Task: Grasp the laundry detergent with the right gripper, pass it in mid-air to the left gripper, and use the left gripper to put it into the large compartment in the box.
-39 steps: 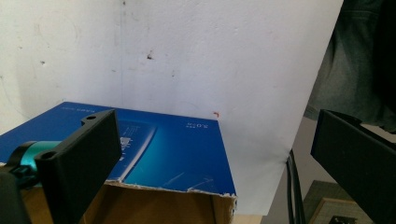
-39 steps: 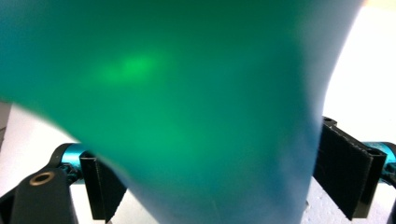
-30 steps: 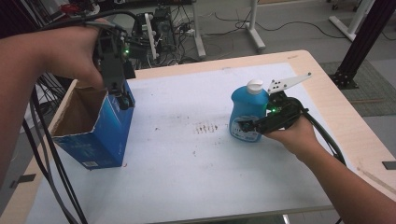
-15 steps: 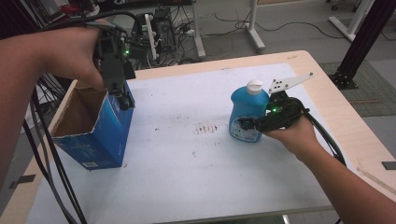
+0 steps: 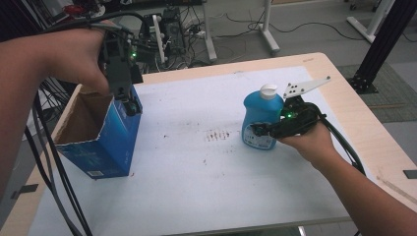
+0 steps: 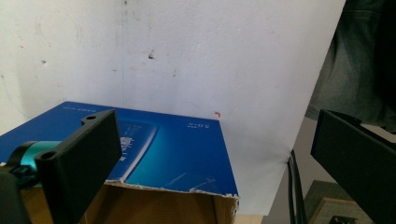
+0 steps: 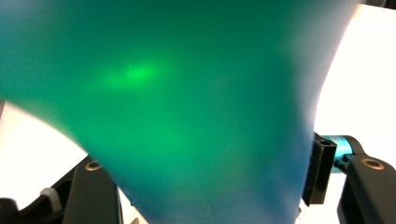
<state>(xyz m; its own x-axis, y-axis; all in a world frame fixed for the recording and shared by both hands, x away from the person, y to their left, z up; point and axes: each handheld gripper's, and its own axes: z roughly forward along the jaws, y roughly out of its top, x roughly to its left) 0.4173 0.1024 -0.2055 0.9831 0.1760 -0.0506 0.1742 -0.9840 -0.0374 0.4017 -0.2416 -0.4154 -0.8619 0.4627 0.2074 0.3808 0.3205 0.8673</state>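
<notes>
Blue plastic soap bottle point(image 5: 260, 120) stood near the table's point(image 5: 196, 196) right edge, pinched between the right gripper's point(image 5: 263, 130) jaws. The left gripper point(image 5: 129, 104), jaws spread, straddled the open blue carton's point(image 5: 105, 147) wall at the left edge. Next, probably, lifting the bottle across into it.

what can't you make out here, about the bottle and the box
- Blue bottle: label print too small in the high view; a close blur in the right gripper view.
- Right claw: bottle contact hidden by the bottle's body.
- Blue box: inside bottom hidden by its walls; left gripper view cuts it off.
</notes>
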